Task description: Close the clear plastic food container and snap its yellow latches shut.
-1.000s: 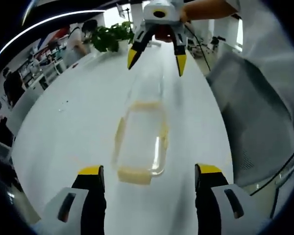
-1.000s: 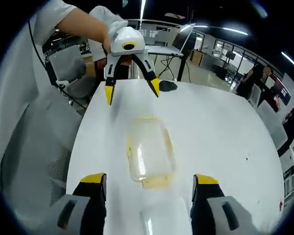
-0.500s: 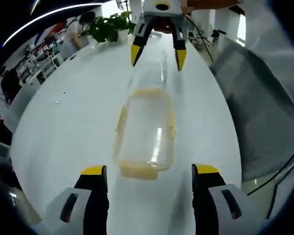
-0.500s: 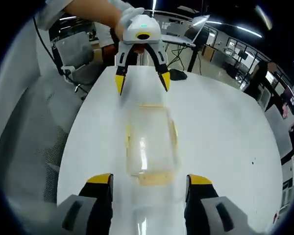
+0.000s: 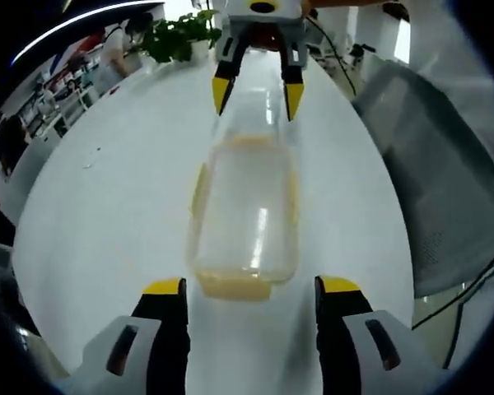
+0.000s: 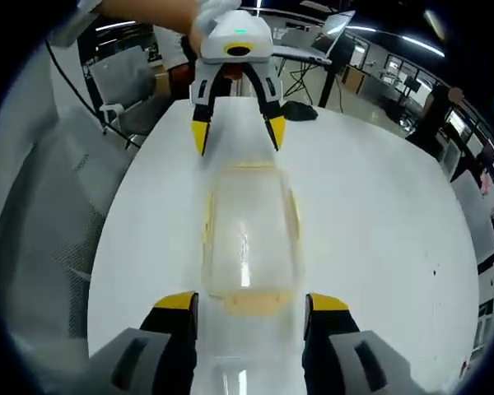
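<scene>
— On the white surface (image 5: 107, 206), what lies between the two tongs?

— The clear plastic food container (image 5: 245, 216), lengthwise between them. In the left gripper view the left tongs (image 5: 249, 288) rise from the bottom, jaws apart, gripping nothing, with the container's near end just ahead of the yellow tips.

— And the other pair?

— The right tongs (image 5: 253, 89) face in from the far end in that view, jaws spread too, tips near the container's far end. In the right gripper view it is mirrored: the right tongs (image 6: 249, 303) stand apart at the bottom, the left tongs (image 6: 236, 136) apart at the far side, held by a person's hand (image 6: 199, 15).

— The yellow latches?

— One latch (image 5: 235, 286) shows at the near short end in the left gripper view, and a side latch (image 5: 199, 188) along the long edge. Whether they are snapped down I cannot tell; the picture is soft.

— Anything around?

— A potted plant (image 5: 174, 39) at the far end, and a grey chair (image 5: 428, 164) beside the surface.
</scene>
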Available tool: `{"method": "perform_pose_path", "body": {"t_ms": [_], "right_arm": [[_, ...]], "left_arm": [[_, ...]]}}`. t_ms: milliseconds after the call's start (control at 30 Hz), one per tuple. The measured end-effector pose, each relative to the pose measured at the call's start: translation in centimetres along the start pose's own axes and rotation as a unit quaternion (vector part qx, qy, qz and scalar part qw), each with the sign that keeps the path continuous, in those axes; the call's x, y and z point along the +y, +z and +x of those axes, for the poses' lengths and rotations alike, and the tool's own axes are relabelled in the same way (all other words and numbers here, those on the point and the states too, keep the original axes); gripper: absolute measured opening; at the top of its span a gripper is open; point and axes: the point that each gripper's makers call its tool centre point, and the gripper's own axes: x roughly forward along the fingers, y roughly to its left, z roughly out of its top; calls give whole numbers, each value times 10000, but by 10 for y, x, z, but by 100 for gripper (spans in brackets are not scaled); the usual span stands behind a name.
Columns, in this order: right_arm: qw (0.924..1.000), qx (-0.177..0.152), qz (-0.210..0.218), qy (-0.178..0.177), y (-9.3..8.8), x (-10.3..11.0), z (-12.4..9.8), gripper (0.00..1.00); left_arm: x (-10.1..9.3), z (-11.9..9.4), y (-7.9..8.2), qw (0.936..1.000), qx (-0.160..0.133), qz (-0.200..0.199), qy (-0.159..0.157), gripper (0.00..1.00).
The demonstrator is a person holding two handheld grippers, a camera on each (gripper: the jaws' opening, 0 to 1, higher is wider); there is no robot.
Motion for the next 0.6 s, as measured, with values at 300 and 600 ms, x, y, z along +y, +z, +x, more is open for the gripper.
{"method": "perform_pose_path", "body": {"t_ms": [300, 600], "right_arm": [[9999, 97, -18, 72, -2, -1, 11, 47], [9990, 394, -161, 166, -10, -4, 19, 44]], "left_arm": [[1, 11, -4, 9997, 141, 141, -102, 58], [0, 18, -11, 9990, 295, 252, -205, 56]]}}
